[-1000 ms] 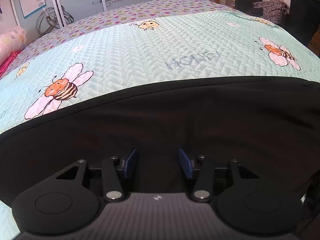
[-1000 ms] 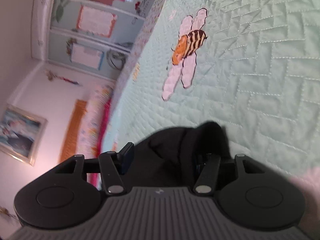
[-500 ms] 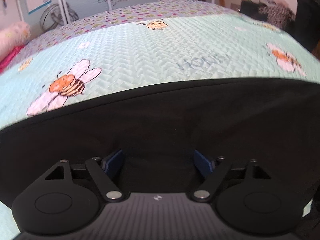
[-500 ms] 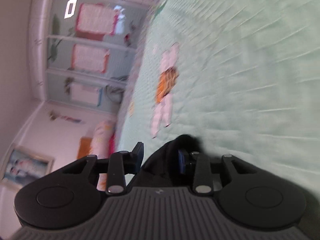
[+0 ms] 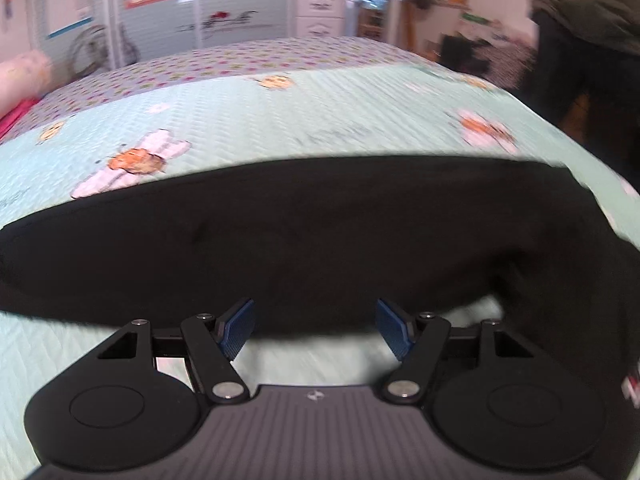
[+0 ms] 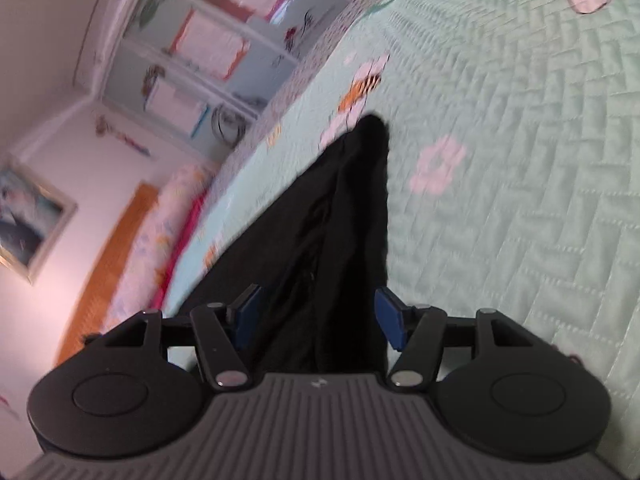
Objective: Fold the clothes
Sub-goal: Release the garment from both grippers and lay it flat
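Observation:
A black garment (image 5: 304, 240) lies flat across the mint quilted bedspread (image 5: 280, 120), its folded near edge just ahead of my left gripper (image 5: 316, 328). That gripper is open and empty, with its blue pads (image 5: 236, 326) above bare bedspread. In the right wrist view the same black garment (image 6: 340, 240) runs away as a narrow strip between the fingers. My right gripper (image 6: 318, 318) is open, its blue pads (image 6: 390, 320) apart on either side of the cloth and not clamping it.
The bedspread (image 6: 520, 160) has bee and flower prints. A pink pillow (image 5: 20, 76) lies at the bed's far left. A wardrobe with posters (image 5: 180, 12) stands behind the bed. A person in dark clothes (image 5: 588, 40) stands at the right.
Both grippers have opened. The left has pulled back off the black garment. The right has let go of the bunched cloth, which now lies stretched out in front of it.

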Demonstrator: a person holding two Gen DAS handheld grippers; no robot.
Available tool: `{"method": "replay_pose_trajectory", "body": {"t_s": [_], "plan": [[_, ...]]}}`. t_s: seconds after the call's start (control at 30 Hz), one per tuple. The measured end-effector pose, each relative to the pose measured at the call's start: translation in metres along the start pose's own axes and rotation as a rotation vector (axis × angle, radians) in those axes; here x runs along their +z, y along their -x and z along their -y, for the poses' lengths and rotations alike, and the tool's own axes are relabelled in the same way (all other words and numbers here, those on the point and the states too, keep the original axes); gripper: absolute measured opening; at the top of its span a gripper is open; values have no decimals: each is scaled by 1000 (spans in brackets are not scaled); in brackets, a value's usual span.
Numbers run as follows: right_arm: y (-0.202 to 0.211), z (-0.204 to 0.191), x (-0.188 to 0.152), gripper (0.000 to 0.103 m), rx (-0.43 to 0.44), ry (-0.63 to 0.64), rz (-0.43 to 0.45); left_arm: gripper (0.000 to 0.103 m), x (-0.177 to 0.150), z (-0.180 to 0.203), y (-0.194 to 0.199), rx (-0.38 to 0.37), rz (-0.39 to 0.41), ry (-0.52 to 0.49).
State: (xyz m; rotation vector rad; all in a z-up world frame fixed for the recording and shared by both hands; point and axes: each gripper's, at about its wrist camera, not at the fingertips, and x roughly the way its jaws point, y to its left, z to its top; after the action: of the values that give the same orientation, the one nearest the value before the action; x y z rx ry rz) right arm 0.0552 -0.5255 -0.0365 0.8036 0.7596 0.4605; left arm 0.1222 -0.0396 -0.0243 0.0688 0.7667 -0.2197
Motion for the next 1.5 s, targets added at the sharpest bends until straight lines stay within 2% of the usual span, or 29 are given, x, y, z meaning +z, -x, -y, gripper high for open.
{"method": "replay_pose_trajectory", "body": {"t_s": [0.23, 0.37, 0.47, 0.5, 0.53, 0.8, 0.83, 0.9, 1.03, 1.17, 1.2, 1.23, 1.33, 1.4, 1.47, 1.5], "plan": [[-13, -18, -8, 56, 62, 115, -89, 71, -37, 28, 18, -57, -81, -16], [-19, -21, -12, 55, 35, 147, -132, 74, -50, 35, 17, -62, -106, -10], [-23, -24, -15, 37, 4, 181, -158, 79, -54, 35, 14, -57, -102, 14], [-23, -27, -17, 24, -16, 204, -162, 81, -55, 35, 13, -59, -103, 15], [-22, -30, -18, 16, -35, 226, -166, 85, -55, 37, 13, -61, -105, 11], [1, -44, -23, 10, -164, 302, -159, 90, -53, 44, 8, -31, -127, -22], [5, -43, -23, 7, -183, 303, -159, 90, -53, 44, 8, -30, -128, -22], [12, -33, -23, 5, -220, 273, -144, 90, -53, 45, 9, -33, -125, -25], [17, -24, -27, 8, -215, 207, -100, 90, -57, 45, 12, -43, -118, -37], [26, -50, -35, 8, -261, 238, 5, 90, -63, 50, 17, -49, -114, -60], [21, -64, -40, 11, -248, 272, 6, 90, -64, 52, 19, -44, -112, -67], [15, -78, -45, 11, -231, 308, 2, 90, -66, 54, 20, -39, -109, -72], [-13, -119, -62, 14, -281, 455, -37, 90, -69, 58, 22, -32, -102, -74], [-29, -129, -72, 13, -260, 480, -92, 91, -72, 58, 24, -36, -95, -80], [-27, -131, -78, 11, -339, 520, -76, 91, -75, 58, 26, -42, -89, -84], [-20, -125, -76, 11, -431, 492, -45, 91, -77, 58, 26, -46, -86, -86]]}}
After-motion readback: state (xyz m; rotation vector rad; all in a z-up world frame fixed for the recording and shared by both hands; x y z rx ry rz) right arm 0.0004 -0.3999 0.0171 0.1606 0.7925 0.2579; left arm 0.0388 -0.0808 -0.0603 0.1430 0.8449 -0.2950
